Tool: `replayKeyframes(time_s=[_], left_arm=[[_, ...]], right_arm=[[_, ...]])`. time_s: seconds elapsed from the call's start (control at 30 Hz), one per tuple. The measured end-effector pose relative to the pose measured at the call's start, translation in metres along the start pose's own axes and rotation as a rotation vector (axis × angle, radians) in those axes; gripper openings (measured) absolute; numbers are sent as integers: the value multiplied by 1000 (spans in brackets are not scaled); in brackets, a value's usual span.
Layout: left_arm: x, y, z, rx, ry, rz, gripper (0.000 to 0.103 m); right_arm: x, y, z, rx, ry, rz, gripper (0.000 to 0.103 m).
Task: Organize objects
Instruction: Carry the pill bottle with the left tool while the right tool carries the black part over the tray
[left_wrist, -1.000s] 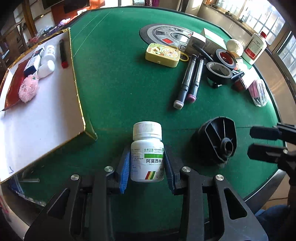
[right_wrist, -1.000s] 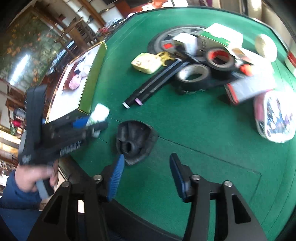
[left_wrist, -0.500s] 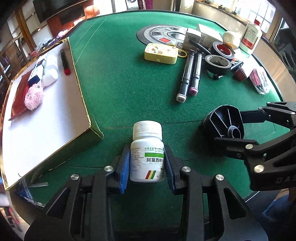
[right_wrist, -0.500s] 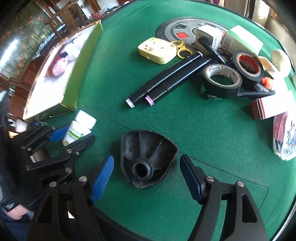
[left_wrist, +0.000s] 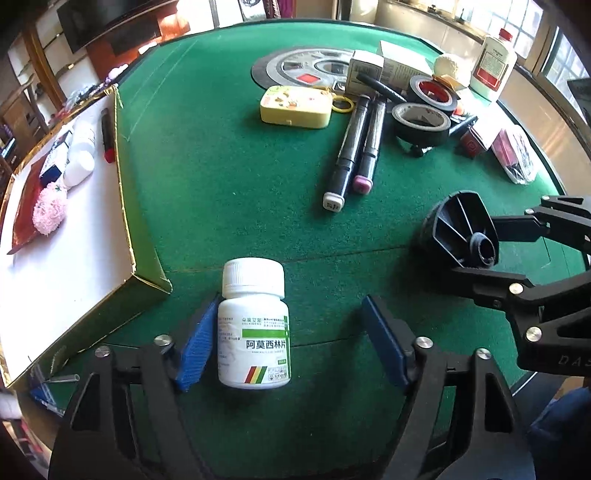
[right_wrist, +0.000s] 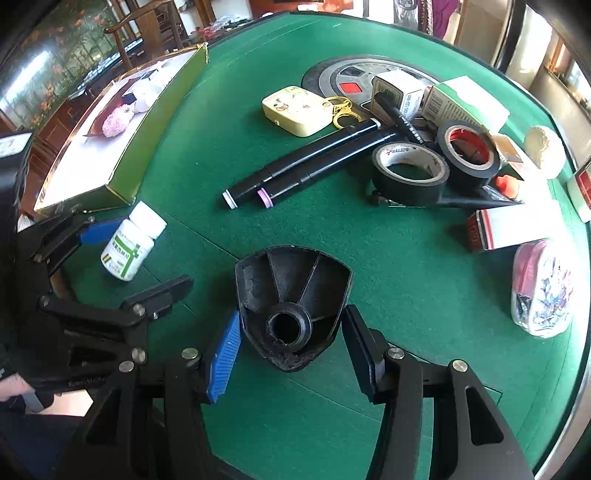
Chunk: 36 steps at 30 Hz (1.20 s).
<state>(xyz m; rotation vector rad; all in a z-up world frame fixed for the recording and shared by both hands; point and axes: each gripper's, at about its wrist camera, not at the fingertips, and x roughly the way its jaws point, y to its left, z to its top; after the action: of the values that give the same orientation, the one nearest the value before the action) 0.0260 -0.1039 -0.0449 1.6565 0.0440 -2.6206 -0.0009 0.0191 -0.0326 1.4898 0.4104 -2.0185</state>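
Left claw (left_wrist: 291, 350): jaws opening. The white pill bottle (left_wrist: 255, 325) stands upright on the green table (left_wrist: 221, 177) between them, touching or just beside the left blue pad (left_wrist: 195, 350), well clear of the right pad.

Right claw (right_wrist: 291, 350): jaws closing around the black ribbed plastic part (right_wrist: 291, 306), which lies on the felt at 6 o'clock in the right wrist view. The left pad sits at the part's edge; whether the right pad presses yet, I cannot tell.

Risks noted:
1. The bottle is tall and narrow. If the left pad drags on withdrawal, it likely tips toward the green tray (left_wrist: 144, 266) at 9 o'clock.
2. The black part tapers toward the claw. Pads closing on slanted walls may squeeze it out forward, toward the 2 markers (right_wrist: 303, 166) at 12 o'clock.
3. Both claws work near each other; a careless swing of either risks a collision or knocks the freed bottle.
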Motion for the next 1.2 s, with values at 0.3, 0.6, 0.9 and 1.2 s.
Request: replayKeyframes(time_s=[0.3, 0.6, 0.9, 1.2], left_arm=[[-6, 10, 1, -109, -20, -28, 33], [-8, 1, -4, -93, -11, -15, 33], [-8, -2, -9, -76, -31, 6, 33], [-17, -1, -10, -90, -55, -13, 33]], right_arm=[[2, -3, -3, -2, -1, 38, 55], [3, -2, -7, -10, -10, 58, 55], [5, -5, -9, 9, -27, 73, 55], [-11, 1, -6, -28, -90, 46, 55]])
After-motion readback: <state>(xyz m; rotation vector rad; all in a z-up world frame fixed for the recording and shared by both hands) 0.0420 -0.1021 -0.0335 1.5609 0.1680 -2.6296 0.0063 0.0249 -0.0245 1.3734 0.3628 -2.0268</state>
